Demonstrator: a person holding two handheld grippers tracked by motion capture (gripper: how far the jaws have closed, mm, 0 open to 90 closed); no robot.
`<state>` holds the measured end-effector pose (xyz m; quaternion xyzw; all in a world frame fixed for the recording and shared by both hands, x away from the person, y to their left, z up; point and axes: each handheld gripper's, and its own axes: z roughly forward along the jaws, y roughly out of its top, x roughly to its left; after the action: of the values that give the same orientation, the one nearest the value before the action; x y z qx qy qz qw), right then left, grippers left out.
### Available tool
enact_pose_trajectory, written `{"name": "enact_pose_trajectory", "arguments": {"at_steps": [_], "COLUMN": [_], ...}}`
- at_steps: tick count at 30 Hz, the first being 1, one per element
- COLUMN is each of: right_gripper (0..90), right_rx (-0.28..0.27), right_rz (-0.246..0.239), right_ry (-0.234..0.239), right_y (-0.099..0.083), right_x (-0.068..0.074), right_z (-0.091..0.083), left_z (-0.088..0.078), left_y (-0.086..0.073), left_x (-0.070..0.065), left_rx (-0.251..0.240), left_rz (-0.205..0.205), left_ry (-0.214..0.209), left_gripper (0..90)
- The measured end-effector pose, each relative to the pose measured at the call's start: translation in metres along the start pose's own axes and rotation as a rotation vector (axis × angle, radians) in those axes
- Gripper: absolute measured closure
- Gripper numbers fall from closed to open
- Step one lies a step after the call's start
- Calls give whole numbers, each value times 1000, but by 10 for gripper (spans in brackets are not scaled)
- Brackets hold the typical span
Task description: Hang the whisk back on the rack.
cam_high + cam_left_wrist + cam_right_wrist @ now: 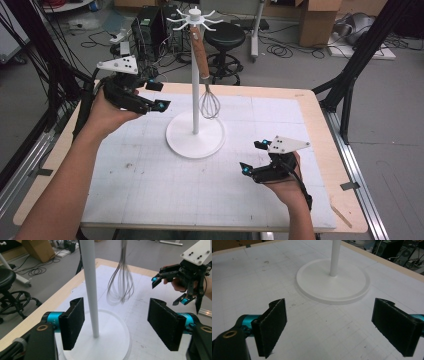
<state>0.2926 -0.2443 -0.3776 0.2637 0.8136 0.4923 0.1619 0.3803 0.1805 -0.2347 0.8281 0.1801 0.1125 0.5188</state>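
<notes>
Whisk point(210, 102) with a brown wooden handle hangs from a hook of the white utensil stand point(195, 75) at the middle of the tabletop point(150, 190), its wire head dangling beside the pole and above the round base. Seen in the left gripper view, the wires are blurred, and the whisk point(121, 282) looks to be swinging just beyond the fingers.

Left gripper point(159, 97), raised at the stand's left side, has its fingers point(73, 326) spread well apart with nothing between the pads; the pole point(90, 287) stands just ahead of the left finger, the whisk farther out between the two. Right gripper point(252, 157) rests low over the tabletop, well apart from the whisk and on the near side of the base point(333, 281); its fingers point(272, 325) are also wide and empty.

Judging from this, the hanging appears done and the step in hand is a clean release and retreat. Done well, the left gripper backs straight away from the stand along the line its fingers point, keeping them spread so neither pad brushes the wires or nudges the pole. Any sideways sweep risks catching the wire head and knocking the handle's loop off the hook, or rocking the stand. Waiting for the whisk to settle before moving the hand far would show whether the hook holds. The right gripper need only stay clear of the base.
</notes>
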Motion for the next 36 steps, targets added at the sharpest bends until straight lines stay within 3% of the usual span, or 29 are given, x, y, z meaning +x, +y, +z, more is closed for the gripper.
{"name": "enact_pose_trajectory", "arguments": {"at_steps": [13,21,23,36], "right_gripper": [117,117,117,117], "right_rx": [6,10,11,9], "right_rz": [-2,-4,-5,-5], "right_ry": [4,2,2,-1], "right_y": [0,0,0,0], "right_x": [1,2,2,1], "right_z": [2,3,3,3], "left_z": [-5,-8,-7,1], "left_y": [-26,-41,-47,-97], "left_x": [-12,-22,-24,-29], "left_rx": [12,5,-6,-33], "left_rz": [8,19,16,-16], "left_ry": [3,-21,-33,-15], "left_gripper": [174,129,125,88]}}
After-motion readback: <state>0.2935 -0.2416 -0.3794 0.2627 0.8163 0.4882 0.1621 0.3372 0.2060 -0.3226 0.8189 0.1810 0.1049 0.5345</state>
